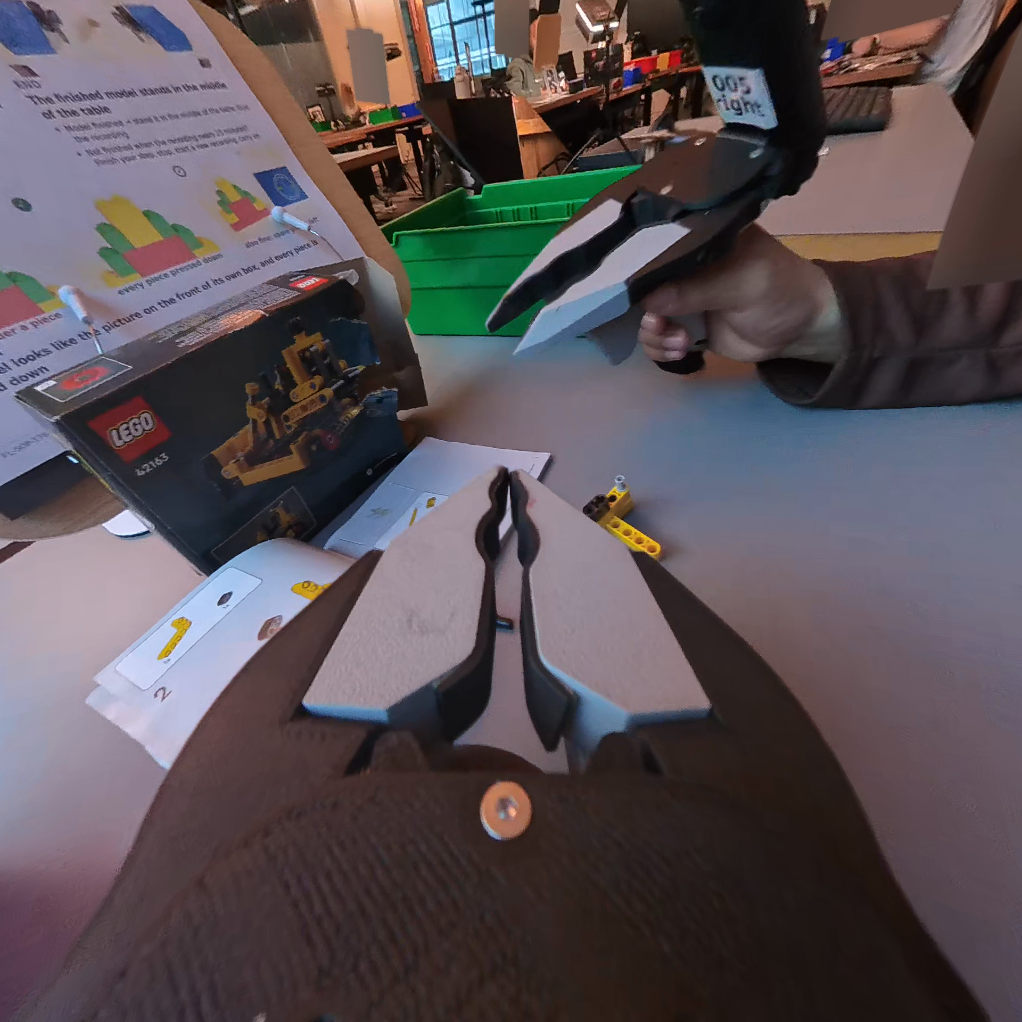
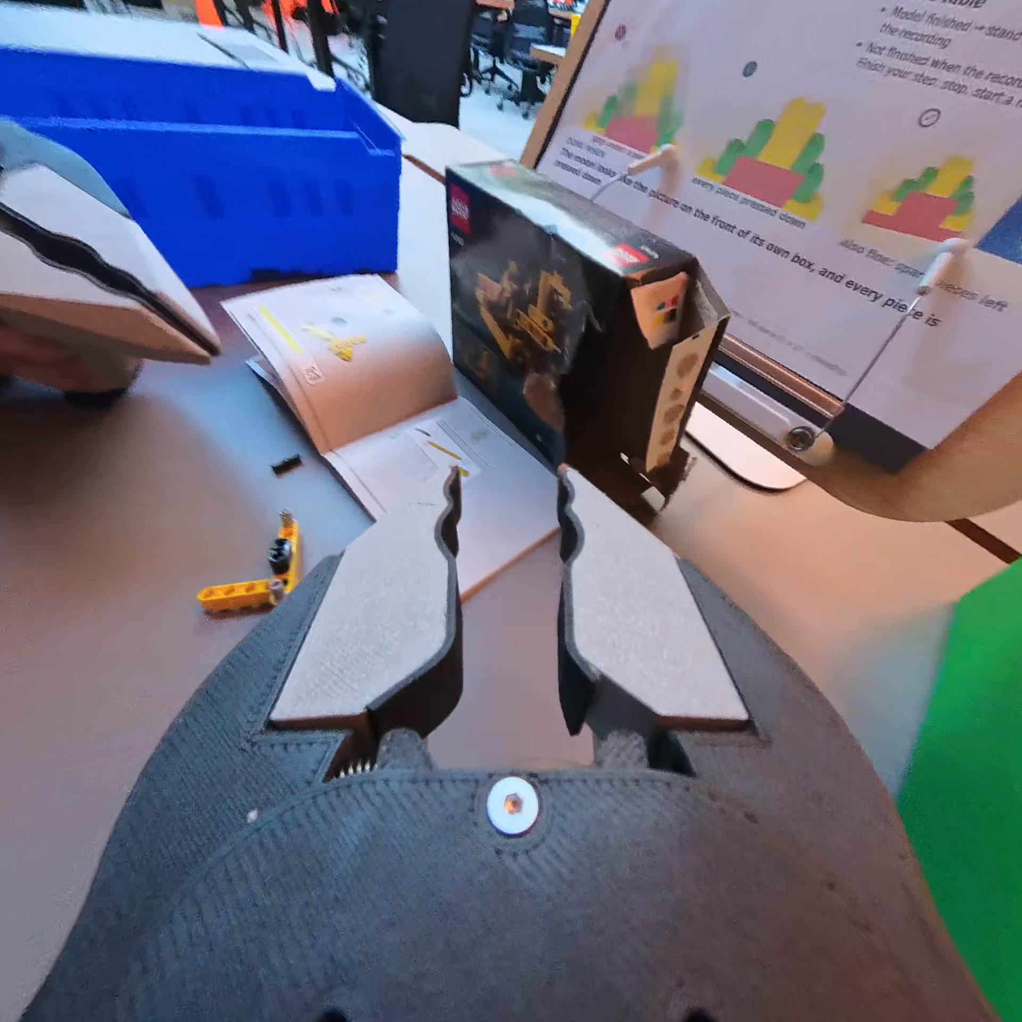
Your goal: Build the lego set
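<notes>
A small yellow L-shaped lego assembly (image 1: pixel 622 517) with a black connector and a grey pin lies on the grey table; it also shows in the right wrist view (image 2: pixel 260 569). My left gripper (image 1: pixel 509 475) is shut with nothing between its tips and hovers over the open instruction booklet (image 1: pixel 221 625), left of the assembly. My right gripper (image 2: pixel 509 470) is open and empty above the booklet's right page (image 2: pixel 498 498), close to the lego box (image 2: pixel 553 309). A small black piece (image 2: pixel 286 464) lies on the table by the booklet.
The lego box (image 1: pixel 221 420) stands behind the booklet, in front of an instruction board (image 1: pixel 138 166). A green bin (image 1: pixel 470 249) sits at the back of the table. A blue bin (image 2: pixel 221 166) stands behind my left gripper (image 2: pixel 210 348). About 12 cm separates my left fingertips from my right.
</notes>
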Tool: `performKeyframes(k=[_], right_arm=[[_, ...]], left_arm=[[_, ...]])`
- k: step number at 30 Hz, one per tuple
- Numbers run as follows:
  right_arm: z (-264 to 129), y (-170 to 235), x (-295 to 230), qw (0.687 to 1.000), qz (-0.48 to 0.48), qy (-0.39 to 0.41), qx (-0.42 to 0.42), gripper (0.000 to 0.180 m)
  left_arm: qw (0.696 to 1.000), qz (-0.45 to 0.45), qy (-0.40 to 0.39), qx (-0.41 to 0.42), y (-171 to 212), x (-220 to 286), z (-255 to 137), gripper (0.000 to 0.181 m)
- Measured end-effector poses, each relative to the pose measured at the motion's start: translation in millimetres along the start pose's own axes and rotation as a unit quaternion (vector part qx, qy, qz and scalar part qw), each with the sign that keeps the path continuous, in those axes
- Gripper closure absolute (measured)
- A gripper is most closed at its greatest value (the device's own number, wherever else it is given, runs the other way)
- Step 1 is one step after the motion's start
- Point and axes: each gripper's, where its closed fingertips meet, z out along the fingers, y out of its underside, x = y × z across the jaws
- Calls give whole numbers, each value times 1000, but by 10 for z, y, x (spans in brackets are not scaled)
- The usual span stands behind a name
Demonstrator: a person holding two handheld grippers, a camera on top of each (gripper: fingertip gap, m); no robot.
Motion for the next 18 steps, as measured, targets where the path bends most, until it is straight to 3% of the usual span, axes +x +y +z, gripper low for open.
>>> performKeyframes(k=[6,10,18], right_arm=[[174,210,2,999,-31,12,-41,139],[218,234,51,996,-62,30,-51,139],[181,283,295,996,-19,69,-59,137]], left_arm=[[999,-12,35,18,-44,70,-29,180],[999,-36,21,6,-16,16,-3,149],[999,-15,34,24,-294,111,48,136]])
